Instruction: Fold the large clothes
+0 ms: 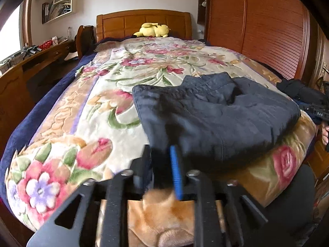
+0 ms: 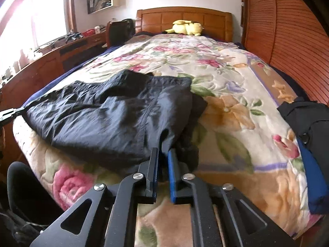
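Note:
A large dark navy garment (image 1: 216, 115) lies folded over on the floral blanket near the foot of the bed; it also shows in the right wrist view (image 2: 115, 113). My left gripper (image 1: 162, 154) is shut on the garment's near left corner, the fabric pinched between the black and blue fingers. My right gripper (image 2: 163, 154) is shut on the garment's near right corner, a fold of cloth rising from between the fingers. The right gripper shows at the far right edge of the left wrist view (image 1: 320, 113), and the left gripper's tip shows at the left edge of the right wrist view (image 2: 10, 113).
The floral blanket (image 1: 127, 68) covers the bed. A yellow plush toy (image 1: 153, 29) lies by the wooden headboard. More dark and blue clothes (image 2: 308, 127) are piled at the bed's right side. A wooden desk (image 1: 30, 61) runs along the left, a slatted wardrobe (image 1: 267, 24) along the right.

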{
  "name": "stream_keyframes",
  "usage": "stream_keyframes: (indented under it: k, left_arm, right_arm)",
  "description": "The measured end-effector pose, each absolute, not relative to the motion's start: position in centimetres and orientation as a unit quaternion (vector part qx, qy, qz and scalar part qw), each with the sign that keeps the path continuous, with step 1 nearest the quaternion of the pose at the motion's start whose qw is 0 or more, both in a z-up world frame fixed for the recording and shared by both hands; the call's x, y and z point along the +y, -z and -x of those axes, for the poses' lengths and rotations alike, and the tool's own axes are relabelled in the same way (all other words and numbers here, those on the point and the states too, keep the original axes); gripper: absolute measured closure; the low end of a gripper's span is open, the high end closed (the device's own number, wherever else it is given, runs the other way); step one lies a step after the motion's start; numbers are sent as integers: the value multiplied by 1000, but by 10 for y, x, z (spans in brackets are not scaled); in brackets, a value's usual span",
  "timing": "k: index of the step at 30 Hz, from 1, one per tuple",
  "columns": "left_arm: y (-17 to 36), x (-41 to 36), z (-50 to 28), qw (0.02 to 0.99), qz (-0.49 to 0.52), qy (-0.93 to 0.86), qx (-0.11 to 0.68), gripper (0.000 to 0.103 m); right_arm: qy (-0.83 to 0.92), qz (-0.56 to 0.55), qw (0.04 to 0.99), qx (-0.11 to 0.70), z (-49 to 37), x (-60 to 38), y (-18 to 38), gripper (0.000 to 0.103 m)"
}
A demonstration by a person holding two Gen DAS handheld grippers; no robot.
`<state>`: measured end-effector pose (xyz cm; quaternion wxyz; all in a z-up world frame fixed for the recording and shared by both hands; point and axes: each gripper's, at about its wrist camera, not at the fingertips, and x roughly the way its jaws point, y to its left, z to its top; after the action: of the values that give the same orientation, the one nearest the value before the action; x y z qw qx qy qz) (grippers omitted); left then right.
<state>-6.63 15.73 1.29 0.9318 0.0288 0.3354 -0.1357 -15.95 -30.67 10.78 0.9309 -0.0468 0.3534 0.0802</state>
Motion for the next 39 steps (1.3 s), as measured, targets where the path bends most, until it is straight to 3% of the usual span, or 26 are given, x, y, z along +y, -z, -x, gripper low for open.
stream_keyframes:
  k: [3,4,6,11,14,30,33,35,37,39]
  left_arm:
    - [-19,159,55,933,-25,139,330,56]
    - [-22,160,49,935,-25,136,328,45]
    - [-26,159,35,935,-28,137,325,36]
    - [-30,150,-18,932,-56,130,334,36]
    - [-27,145,-51,927,-62,133,345,36]
    - [35,137,-146,885,-57,157,434,36]
    - [39,139,-151,880,-43,170,441,44]
    - [39,139,-153,875,-31,186,445,57]
    - [37,137,-152,871,-27,205,445,79]
    - [32,132,-149,877,-42,201,434,87]
  right_arm:
    - [-80,33,935,344,149,-315,-114,81]
    - [-76,33,936,342,144,-316,-115,79]
    - [-73,37,937,338,129,-318,-116,76]
    - [-67,40,938,339,80,-315,-111,57]
    - [-71,43,935,345,42,-311,-105,53]
    - [-133,15,878,459,-110,-291,-35,51]
    - [-138,18,879,456,-117,-288,-36,58]
    - [-150,30,880,449,-116,-283,-37,89]
    - [-154,56,887,432,-112,-275,-42,94]
    - [-147,81,898,407,-106,-271,-48,97]
